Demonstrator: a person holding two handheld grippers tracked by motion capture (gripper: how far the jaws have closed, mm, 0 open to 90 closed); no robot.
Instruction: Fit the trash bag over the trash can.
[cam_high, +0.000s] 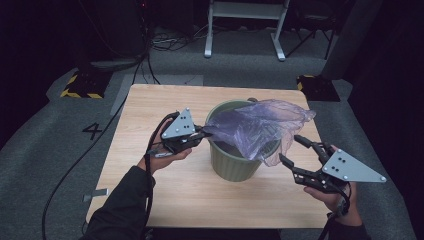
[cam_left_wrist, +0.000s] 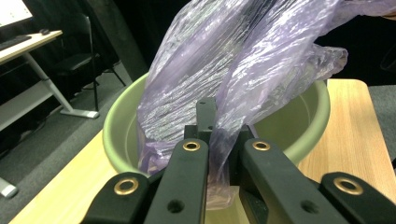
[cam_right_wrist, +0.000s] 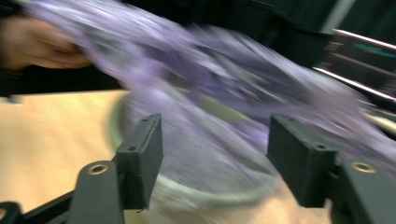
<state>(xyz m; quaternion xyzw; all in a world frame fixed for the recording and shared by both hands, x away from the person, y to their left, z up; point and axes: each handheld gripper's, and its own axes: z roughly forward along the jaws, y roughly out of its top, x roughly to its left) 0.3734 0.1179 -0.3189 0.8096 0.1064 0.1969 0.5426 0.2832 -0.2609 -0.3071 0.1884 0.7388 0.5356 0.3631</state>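
A green plastic bin (cam_high: 235, 167) stands upright in the middle of the wooden table (cam_high: 150, 190). A thin purple plastic bag (cam_high: 255, 127) is draped over its mouth and partly hangs inside. My left gripper (cam_high: 204, 133) is at the bin's left rim, shut on the bag's edge; in the left gripper view the bag (cam_left_wrist: 224, 93) is bunched between the jaws in front of the bin (cam_left_wrist: 308, 126). My right gripper (cam_high: 291, 150) is open just right of the bin, jaws wide apart, close to the bag's hanging corner. The right gripper view is blurred and shows the bag (cam_right_wrist: 210, 116) ahead.
The table's right edge (cam_high: 320, 165) runs under the right hand. Grey carpet surrounds the table. A white frame (cam_high: 245, 25) and cables lie on the floor behind. A cable (cam_high: 80, 160) trails off the table's left side.
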